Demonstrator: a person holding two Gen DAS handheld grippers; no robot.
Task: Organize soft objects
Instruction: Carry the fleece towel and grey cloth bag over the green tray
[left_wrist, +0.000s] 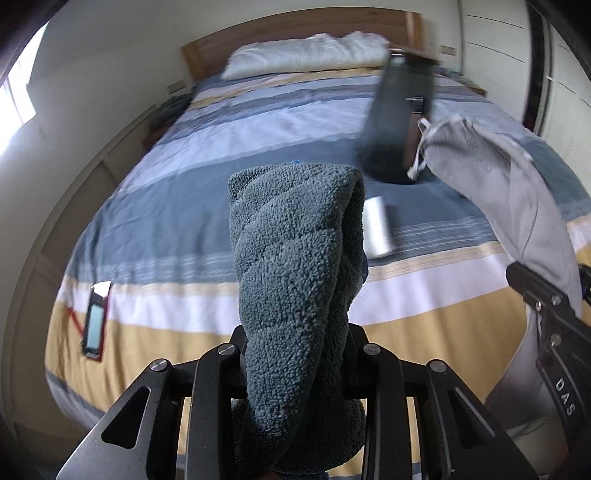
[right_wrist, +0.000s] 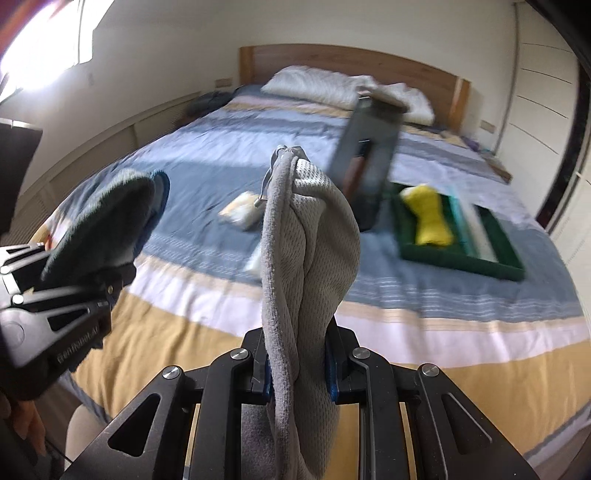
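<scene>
Bedroom, striped bed (right_wrist: 461, 332) below both tools. My right gripper (right_wrist: 295, 354) clamps a grey mesh cloth (right_wrist: 314, 236); my left gripper (left_wrist: 295, 354) clamps a teal fleece cloth (left_wrist: 295, 251). Green tray (right_wrist: 458, 254) lies ahead-right, nearer my right hand, long axis running away.

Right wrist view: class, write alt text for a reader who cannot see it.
The right gripper is clamped on a bunched grey cloth above a striped bed. At left, the left gripper holds a dark fleecy cloth; a green tray lies on the bed.
</scene>
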